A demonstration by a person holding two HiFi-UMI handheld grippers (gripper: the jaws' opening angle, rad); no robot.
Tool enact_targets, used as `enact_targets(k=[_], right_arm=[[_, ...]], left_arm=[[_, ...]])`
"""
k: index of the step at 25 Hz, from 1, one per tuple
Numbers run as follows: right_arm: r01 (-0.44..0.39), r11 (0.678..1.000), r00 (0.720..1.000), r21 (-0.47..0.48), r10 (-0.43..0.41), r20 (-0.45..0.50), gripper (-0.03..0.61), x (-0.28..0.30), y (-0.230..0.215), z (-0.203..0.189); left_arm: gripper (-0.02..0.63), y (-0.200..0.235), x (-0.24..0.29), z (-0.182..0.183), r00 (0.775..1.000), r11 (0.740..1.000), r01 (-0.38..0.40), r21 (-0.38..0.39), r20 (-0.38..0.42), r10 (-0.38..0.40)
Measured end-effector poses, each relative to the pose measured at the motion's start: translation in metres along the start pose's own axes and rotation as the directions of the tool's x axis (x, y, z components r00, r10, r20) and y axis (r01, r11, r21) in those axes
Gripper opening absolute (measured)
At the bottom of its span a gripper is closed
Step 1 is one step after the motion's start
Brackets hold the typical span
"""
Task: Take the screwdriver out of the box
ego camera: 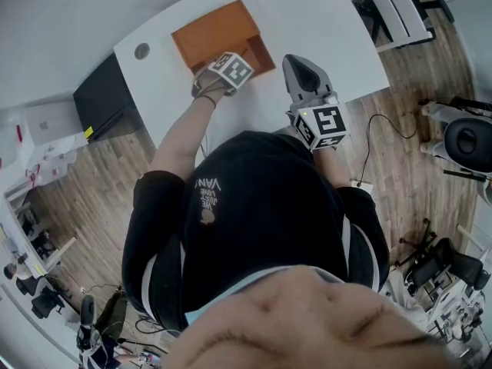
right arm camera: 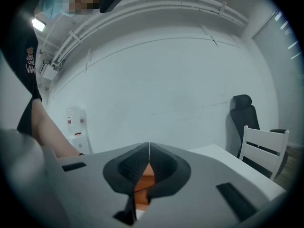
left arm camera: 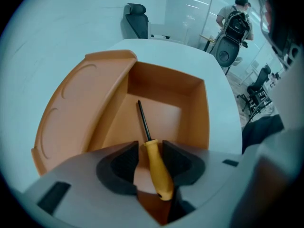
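An orange box [left arm camera: 194,108] stands open on the white table, its lid [left arm camera: 76,108] folded out to the left. Inside lies the screwdriver [left arm camera: 154,163], yellow handle nearest me, black shaft pointing at the far wall. My left gripper [left arm camera: 150,146] points steeply down into the box with the handle between its jaws; a sliver of box floor shows beside the left pad, so it is open. In the head view its marker cube [ego camera: 231,69] hangs over the box [ego camera: 219,29]. My right gripper [right arm camera: 149,148] is shut and empty, held level beside the box [ego camera: 294,60].
The white table [ego camera: 330,29] has a round cable hole [ego camera: 142,51] at its left end. A black cabinet [ego camera: 108,102] stands left of it and white chairs [ego camera: 392,6] to the right. A person with a backpack [left arm camera: 235,27] stands far behind.
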State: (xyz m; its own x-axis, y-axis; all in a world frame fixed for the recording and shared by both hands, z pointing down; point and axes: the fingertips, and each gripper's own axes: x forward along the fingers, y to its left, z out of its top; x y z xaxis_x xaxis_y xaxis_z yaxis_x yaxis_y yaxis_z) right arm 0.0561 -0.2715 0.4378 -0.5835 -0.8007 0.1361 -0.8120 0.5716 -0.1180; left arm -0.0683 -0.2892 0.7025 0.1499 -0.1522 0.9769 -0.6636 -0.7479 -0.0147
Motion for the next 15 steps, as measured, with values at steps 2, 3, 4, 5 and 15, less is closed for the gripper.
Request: enact_targets(k=[2,3,4,5,15], right_arm=[[0.0,1.0,1.0,0.0,0.0,-0.001,0.012,-0.0007,-0.0002,0.0002],[0.001,1.0,1.0,0.0,-0.001,-0.001,0.012,-0.0014,-0.0003,0.0],[0.002,1.0,1.0,0.001,-0.002,-0.001,0.012,-0.0023,-0.0005,-0.0004],[0.004,1.0,1.0,0.002,-0.004,0.0,0.012,-0.0031,-0.0008,-0.0007],[0.007,1.0,1.0,0.003,-0.007,0.002,0.012,-0.0058,-0.0002,-0.0007]], left_arm=[[0.147,-0.002,-0.0008,0.0006,1.0,1.0,-0.004,0.011,0.0,0.004],[0.133,-0.0035,-0.0009,0.0006,1.0,1.0,-0.008,0.016,0.004,0.007],[0.123,-0.005,-0.0007,0.0004,1.0,1.0,-0.01,0.015,0.009,0.01],[0.116,-0.0061,-0.0003,0.0002,1.0,1.0,-0.011,0.009,0.015,0.011],[0.089,-0.0071,-0.0013,0.0011,0.999,0.999,0.023,-0.027,0.024,-0.022]])
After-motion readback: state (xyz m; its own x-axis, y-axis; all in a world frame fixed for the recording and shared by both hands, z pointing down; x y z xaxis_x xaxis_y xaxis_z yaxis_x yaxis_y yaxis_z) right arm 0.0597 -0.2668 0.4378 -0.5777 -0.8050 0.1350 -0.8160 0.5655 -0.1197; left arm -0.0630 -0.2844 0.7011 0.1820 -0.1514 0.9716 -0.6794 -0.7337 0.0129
